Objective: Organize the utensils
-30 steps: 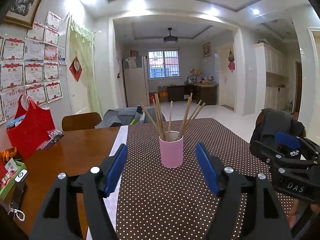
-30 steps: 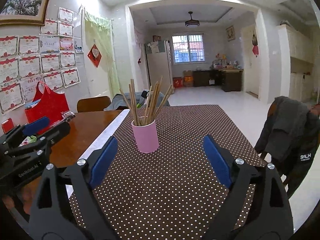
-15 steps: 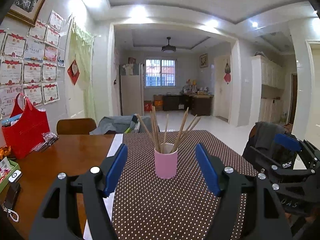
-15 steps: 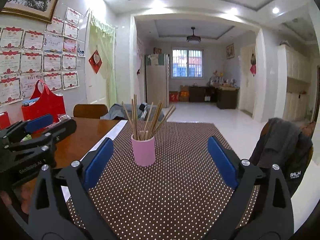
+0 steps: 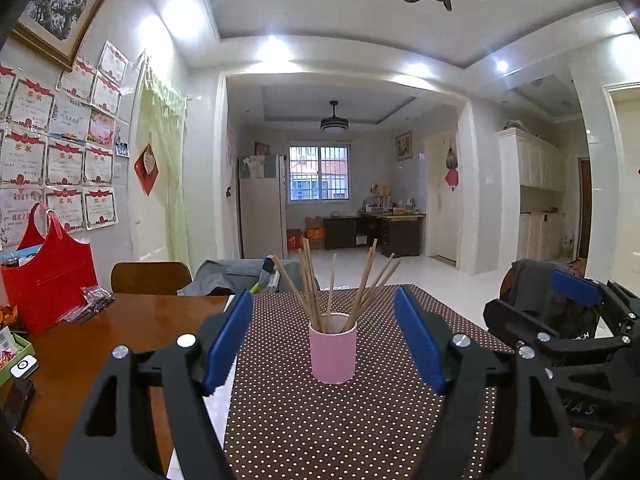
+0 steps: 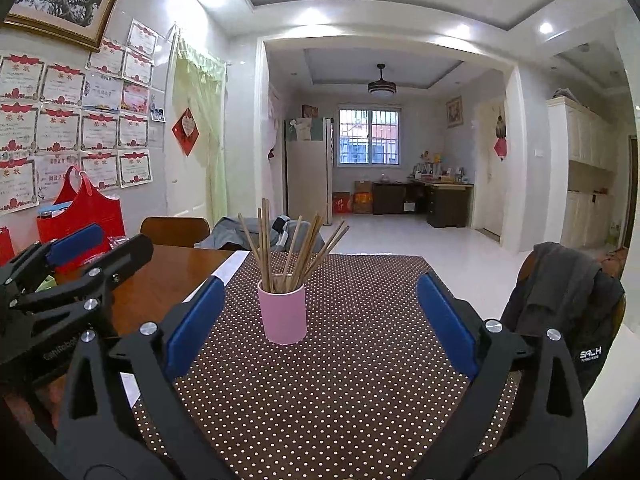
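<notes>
We hold both tools level over the worktop (image 5: 132,328), side by side, and each one faces the pink cup (image 5: 333,347) on the brown dotted cloth (image 5: 340,420). The cup stands upright near the middle of the cloth, with a bundle of wooden chopsticks (image 5: 320,284) fanning out of its mouth, some leaning left, some right.

Our left tool (image 5: 326,338) is spread wide, its blue pads on either side of the cup from this view, but the cup sits farther along the cloth and nothing touches it. Our right tool (image 6: 320,324) has just been opening its jaws and now stands wide too, with nothing between the pads; the cup shows a little left of its centre, out ahead of the fingertips.

From the right wrist view we see the left tool at the left edge, over the bare wood. A red bag (image 5: 48,280) sits at the wall side of the worktop, and a dark jacket (image 6: 568,304) hangs over a chair on the right.
</notes>
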The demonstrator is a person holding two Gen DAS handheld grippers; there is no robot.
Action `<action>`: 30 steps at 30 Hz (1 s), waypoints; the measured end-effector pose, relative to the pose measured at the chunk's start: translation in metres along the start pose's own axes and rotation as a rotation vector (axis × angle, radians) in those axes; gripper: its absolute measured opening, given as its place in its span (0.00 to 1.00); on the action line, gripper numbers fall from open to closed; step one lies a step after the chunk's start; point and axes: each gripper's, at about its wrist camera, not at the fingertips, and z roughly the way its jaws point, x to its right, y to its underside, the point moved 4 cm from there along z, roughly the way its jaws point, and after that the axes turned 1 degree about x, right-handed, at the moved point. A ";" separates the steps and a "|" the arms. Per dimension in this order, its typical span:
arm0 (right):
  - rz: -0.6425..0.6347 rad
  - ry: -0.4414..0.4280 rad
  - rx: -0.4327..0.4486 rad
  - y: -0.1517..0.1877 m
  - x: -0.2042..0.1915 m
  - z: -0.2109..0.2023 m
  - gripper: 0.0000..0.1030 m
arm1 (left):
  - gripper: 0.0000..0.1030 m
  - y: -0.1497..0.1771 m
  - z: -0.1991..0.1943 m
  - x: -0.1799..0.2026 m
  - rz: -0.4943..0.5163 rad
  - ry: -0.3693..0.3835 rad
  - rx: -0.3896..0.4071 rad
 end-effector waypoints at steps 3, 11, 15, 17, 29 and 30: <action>0.006 -0.004 -0.010 0.003 0.000 0.003 0.92 | 0.70 0.001 0.004 -0.001 0.005 -0.005 -0.001; 0.021 -0.010 -0.029 0.005 0.003 0.011 0.92 | 0.70 0.003 0.011 0.001 0.018 -0.006 -0.010; 0.024 -0.009 -0.032 0.007 0.004 0.013 0.92 | 0.70 0.003 0.011 0.001 0.022 -0.007 -0.010; 0.025 -0.009 -0.032 0.006 0.004 0.013 0.92 | 0.70 0.003 0.011 0.001 0.023 -0.007 -0.010; 0.041 -0.025 -0.042 0.006 0.006 0.011 0.92 | 0.70 0.001 0.010 0.002 0.031 -0.008 -0.008; 0.042 -0.025 -0.042 0.006 0.006 0.011 0.92 | 0.70 0.000 0.010 0.001 0.031 -0.007 -0.008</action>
